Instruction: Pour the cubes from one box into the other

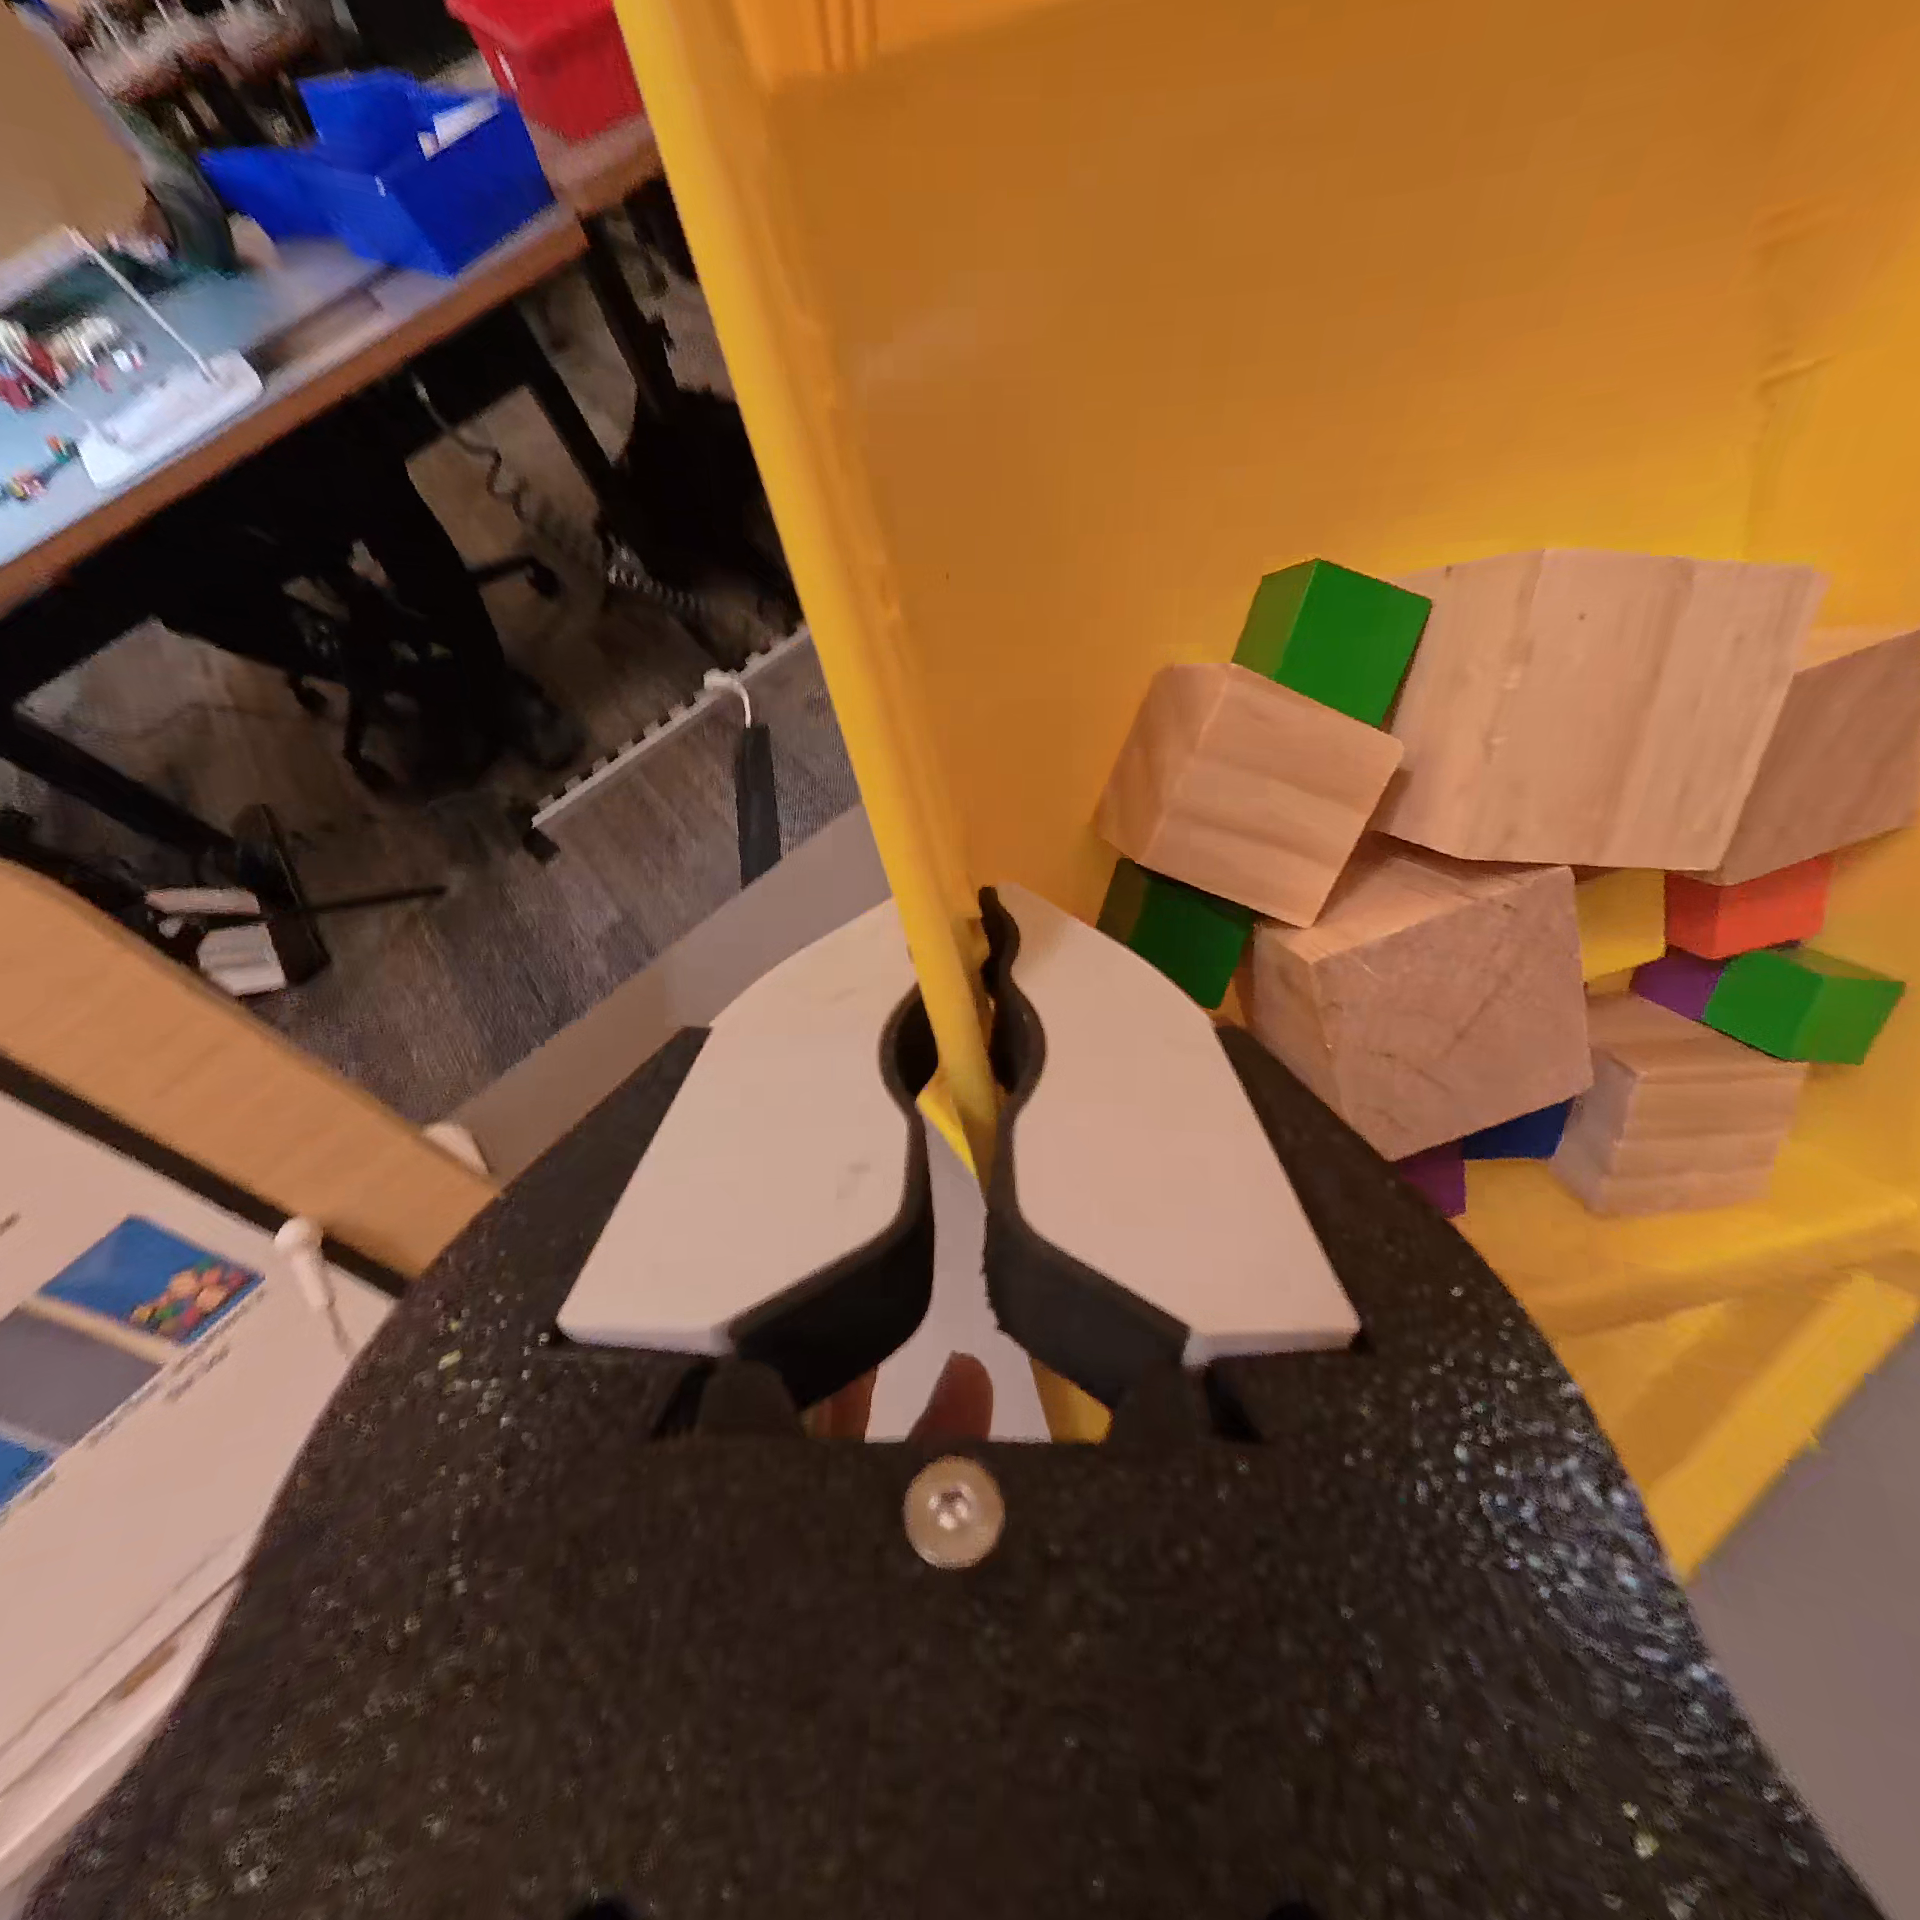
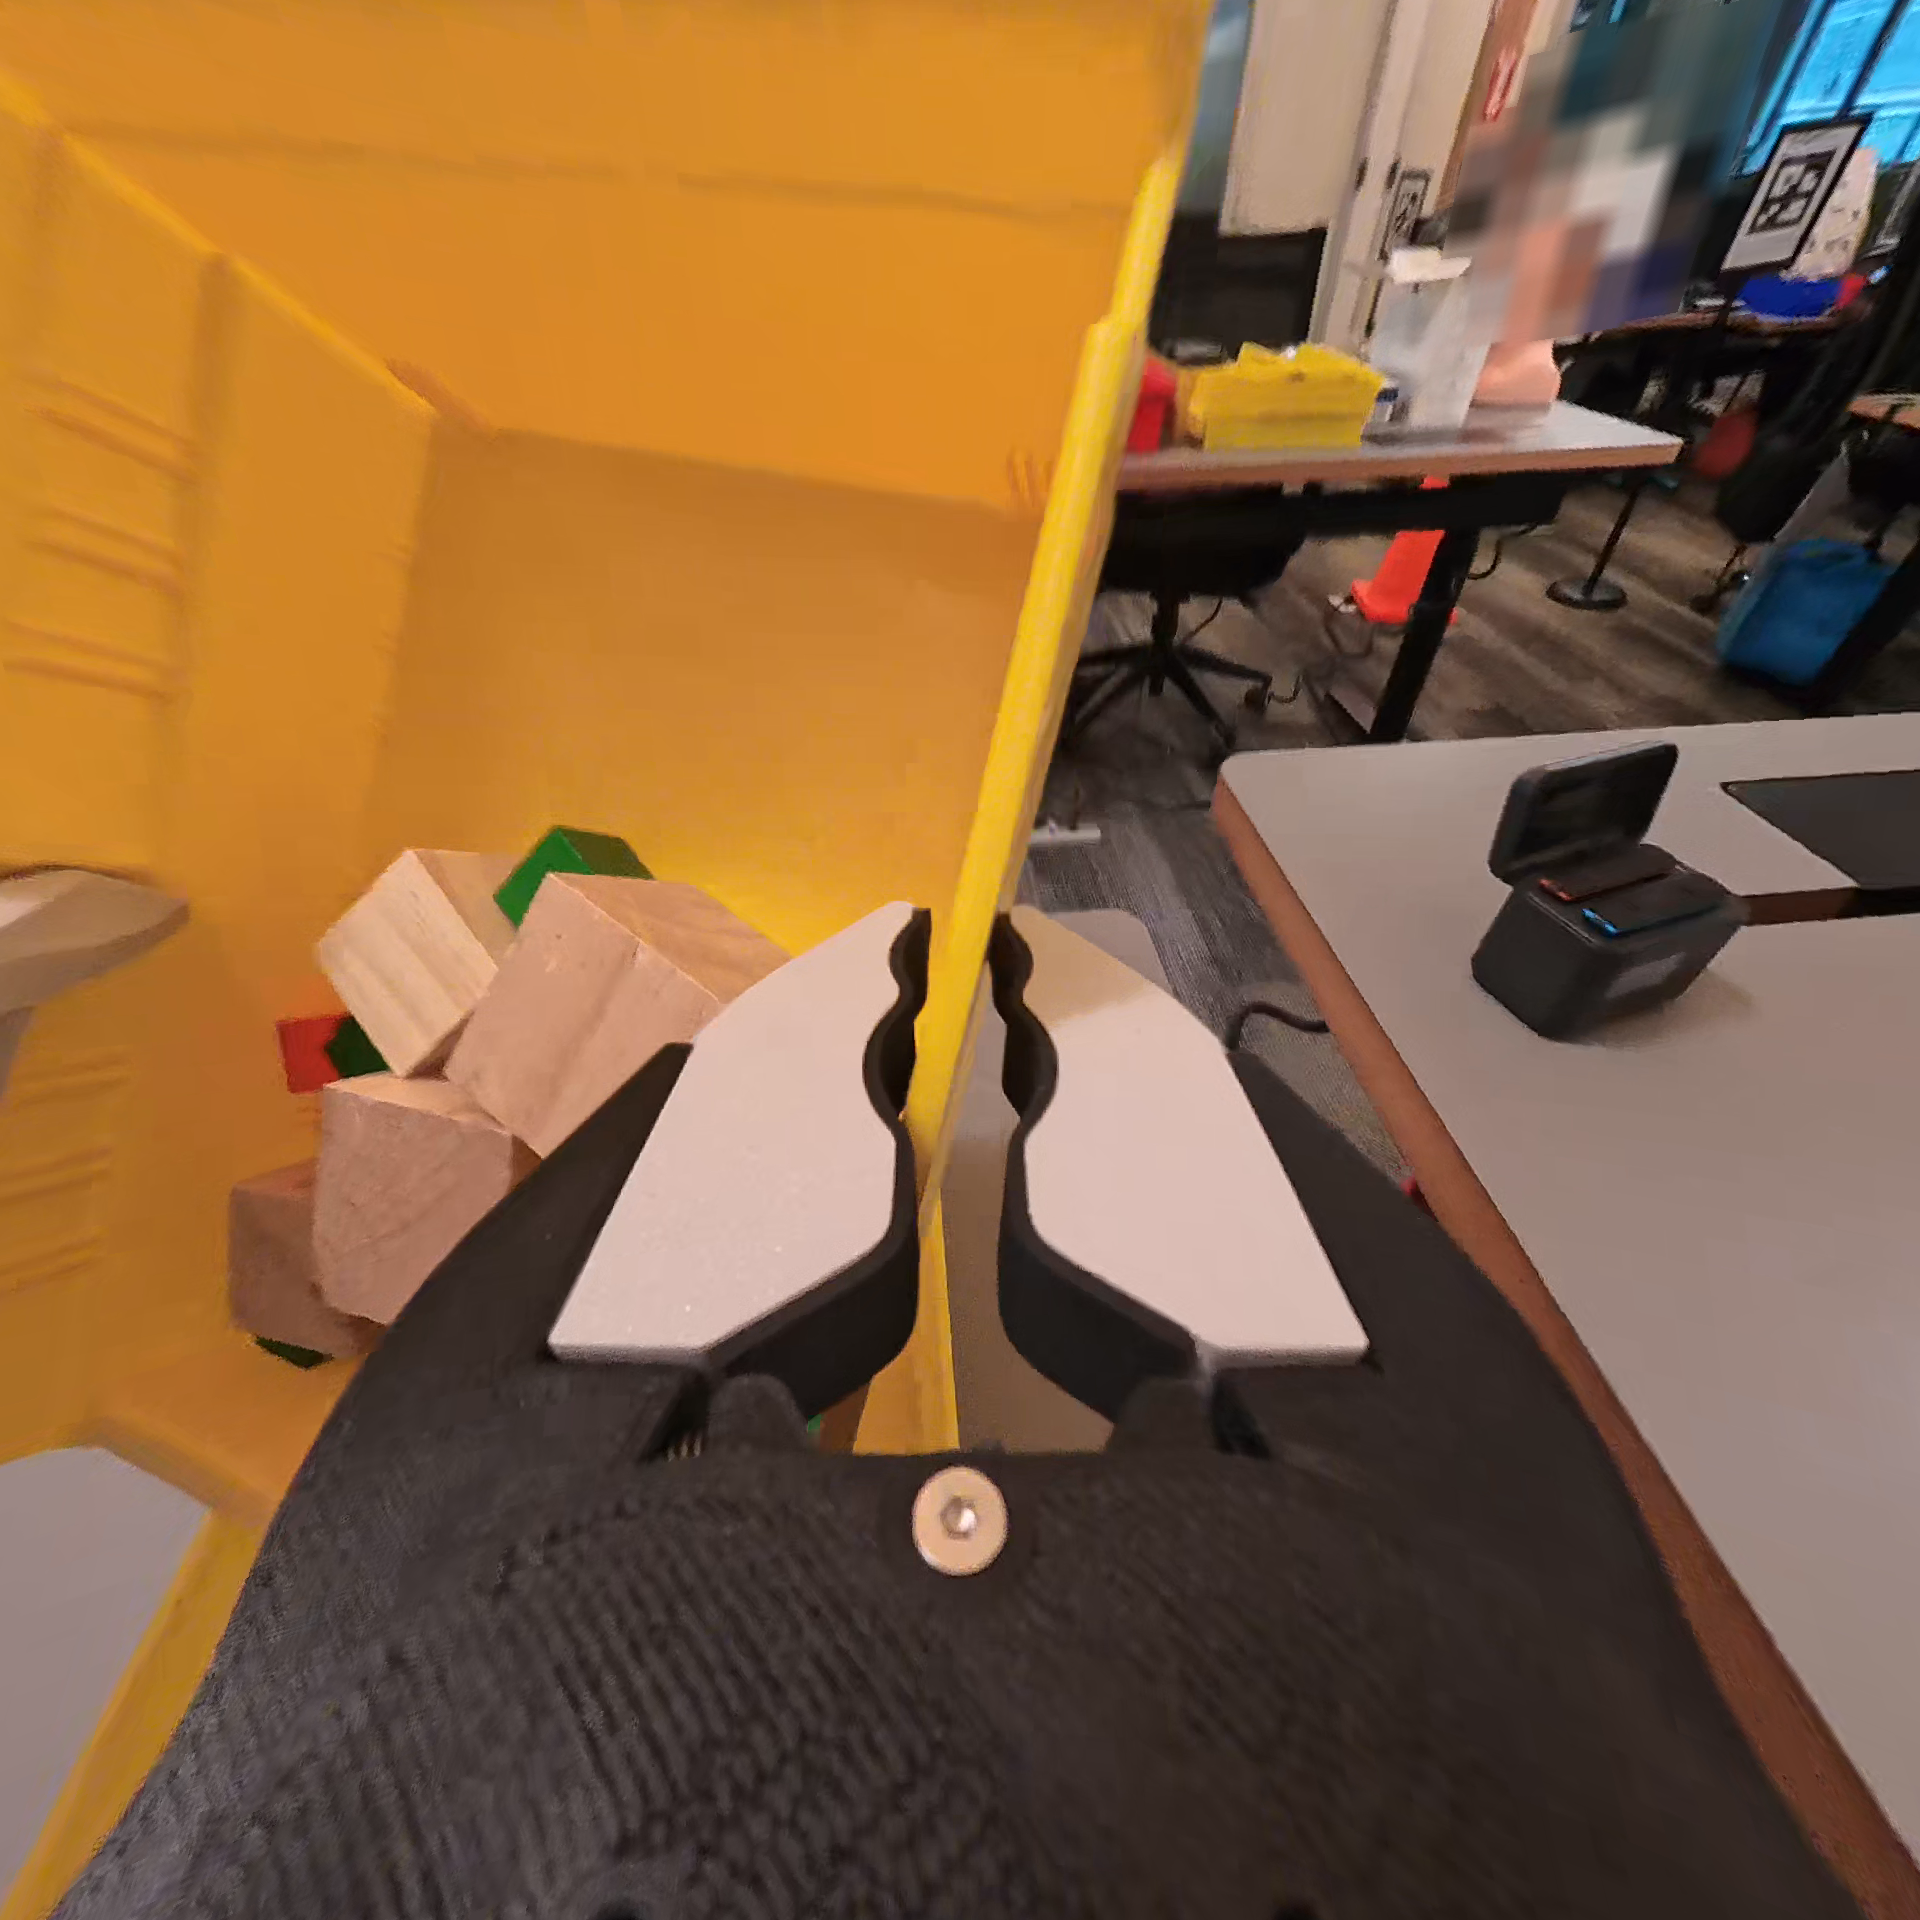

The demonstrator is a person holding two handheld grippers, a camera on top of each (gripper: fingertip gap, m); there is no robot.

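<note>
A yellow plastic box (image 1: 1299, 364) is lifted and tilted. My left gripper (image 1: 961, 925) is shut on its left side wall. My right gripper (image 2: 956, 935) is shut on its right side wall (image 2: 1023, 748). Inside, a pile of cubes has slid into one corner: several plain wooden cubes (image 1: 1423, 1018) with small green (image 1: 1330, 639), red (image 1: 1745, 904), purple and blue ones. The same pile shows in the right wrist view (image 2: 582, 997), partly hidden behind my right gripper. The other box is not in view.
A grey table with a brown edge (image 2: 1621, 1195) lies to the right, with a small dark open case (image 2: 1590, 925) on it. A white printed sheet (image 1: 104, 1382) lies at lower left. Other tables, blue bins (image 1: 416, 177) and chairs stand behind.
</note>
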